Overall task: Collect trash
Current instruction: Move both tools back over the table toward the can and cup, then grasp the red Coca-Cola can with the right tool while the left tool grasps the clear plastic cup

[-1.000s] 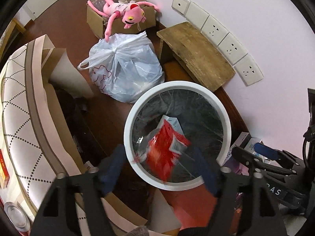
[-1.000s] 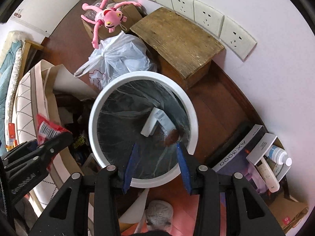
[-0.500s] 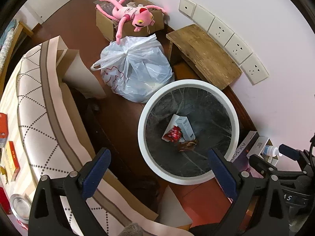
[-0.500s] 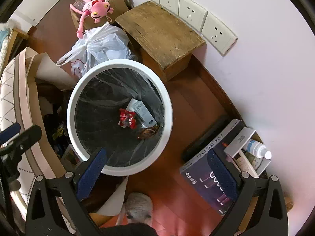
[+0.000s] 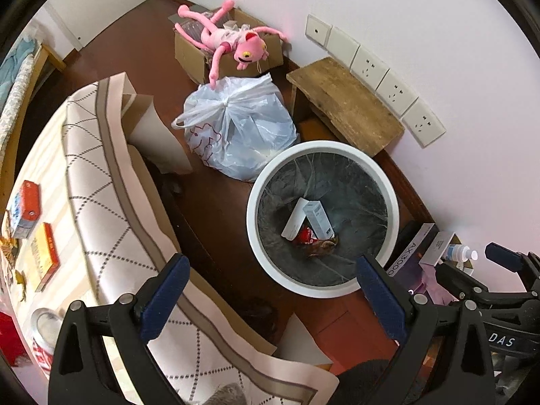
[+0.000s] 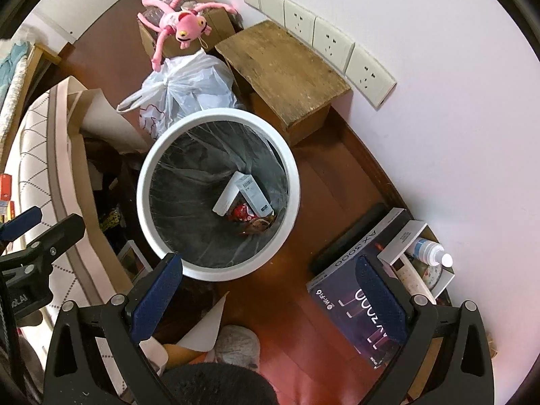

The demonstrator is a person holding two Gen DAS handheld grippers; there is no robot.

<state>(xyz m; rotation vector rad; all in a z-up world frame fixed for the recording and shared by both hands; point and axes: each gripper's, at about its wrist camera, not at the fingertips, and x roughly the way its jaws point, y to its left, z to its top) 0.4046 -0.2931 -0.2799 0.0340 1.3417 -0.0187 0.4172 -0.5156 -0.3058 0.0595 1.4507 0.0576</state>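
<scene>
A white round bin (image 5: 251, 209) with a dark liner stands on the brown floor. At its bottom lie two white cartons (image 5: 314, 217), a red wrapper (image 5: 305, 236) and a brown scrap (image 5: 322, 246). My left gripper (image 5: 270, 270) hangs above the bin's near rim, open wide with nothing between its blue pads. In the right wrist view the same bin (image 6: 143, 199) holds the cartons (image 6: 251, 194) and the wrapper (image 6: 243, 212). My right gripper (image 6: 270, 266) is open and empty above the floor just in front of the bin.
A tied plastic bag (image 5: 236, 135), a wooden stool (image 5: 344, 104) and a cardboard box with a pink plush toy (image 5: 233, 40) stand behind the bin. A clothed table (image 5: 94, 185) at the left bears small boxes (image 5: 28, 202). A router box (image 6: 357, 297) and a bottle (image 6: 432, 253) lie at the right.
The red wrapper left the left gripper and now lies in the bin. Both grippers' jaws went from narrow to wide open. Both grippers rose away from the bin.
</scene>
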